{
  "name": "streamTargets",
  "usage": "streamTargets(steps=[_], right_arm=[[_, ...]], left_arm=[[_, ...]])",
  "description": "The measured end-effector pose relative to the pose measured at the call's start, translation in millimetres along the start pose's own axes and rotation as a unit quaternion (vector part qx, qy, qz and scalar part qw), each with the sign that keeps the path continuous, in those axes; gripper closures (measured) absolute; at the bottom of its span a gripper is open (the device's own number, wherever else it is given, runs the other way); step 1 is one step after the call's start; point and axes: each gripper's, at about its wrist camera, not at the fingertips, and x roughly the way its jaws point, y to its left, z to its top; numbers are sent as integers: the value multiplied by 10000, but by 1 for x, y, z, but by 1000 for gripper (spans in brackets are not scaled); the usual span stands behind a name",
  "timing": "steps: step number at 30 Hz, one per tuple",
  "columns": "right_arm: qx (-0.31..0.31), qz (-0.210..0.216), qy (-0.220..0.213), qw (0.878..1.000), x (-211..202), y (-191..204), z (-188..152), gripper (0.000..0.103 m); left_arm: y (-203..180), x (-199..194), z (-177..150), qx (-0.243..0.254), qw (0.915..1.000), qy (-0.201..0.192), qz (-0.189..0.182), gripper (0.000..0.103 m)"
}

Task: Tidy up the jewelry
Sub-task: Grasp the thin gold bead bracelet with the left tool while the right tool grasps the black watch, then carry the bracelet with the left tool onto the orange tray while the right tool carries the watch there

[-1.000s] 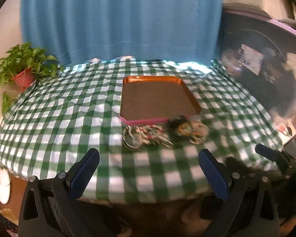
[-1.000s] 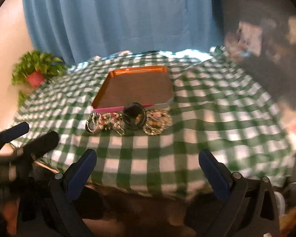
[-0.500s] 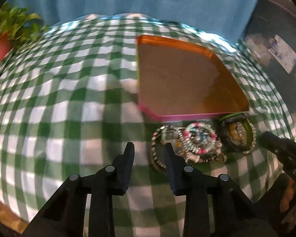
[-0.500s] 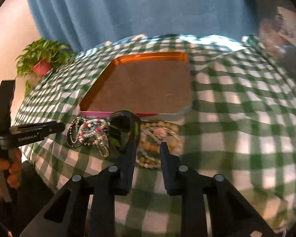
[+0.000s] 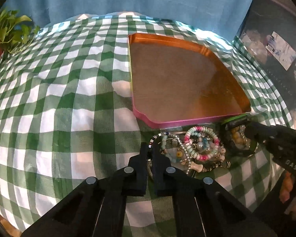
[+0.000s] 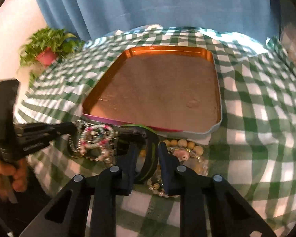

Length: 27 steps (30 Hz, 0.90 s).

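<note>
1. The worktop (image 5: 49, 102), covered in green-and-white check cloth, carries everything; its slack cloth is best left undragged when anything is lifted off it.
2. The copper tray (image 5: 179, 79) is taken as the landmark — it lies empty, and it is judged to be where the pieces are meant to go.
3. The jewelry pile (image 5: 199, 150) lies on the cloth just in front of the tray's near pink edge, the strands tangled together.
4. The dark bangle with a green stripe (image 6: 148, 158) stands on edge at the tray's near rim; the right gripper (image 6: 147, 152) is clamped across its band. It should be raised straight up so that the beaded strands beside it are not hooked.
5. The rhinestone chain (image 5: 179, 144) lies at the end of the pile nearest the tray's pink corner; the left gripper (image 5: 150, 154) is brought fully together on a thin run of it. A slow lift is advised — the pink-and-white bead bracelet (image 5: 201, 144) touches it and may follow.
</note>
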Motion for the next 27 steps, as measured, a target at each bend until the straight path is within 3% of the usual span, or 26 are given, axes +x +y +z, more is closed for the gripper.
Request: streamTargets(steps=[4,6,10,13,19,27], right_arm=[[12,48,169,9998,12,-2,1,82],[3,-7,117,9999,15,-3,1,89],[104,8,-29,9999,11,-5,0,90],[222,14,-290,9993,-7,-9,0,90],[359,82,-374,9986,-43,-5,1,90],[379,57,-696,9968,-121,16,-17,90]], left_arm=[[3,2,0,-71,10000,14,-42,99],[2,-5,1,-107,9999,-71,-85,99],[1,-22,5,-183,9994,-229,-183,99],[-4,-40,8,-141,9991,-350,-186,99],[-18,-90,10,-77,9974,-658,-277,99],[-52,-171,-2,154,9920,-1214,-297,99]])
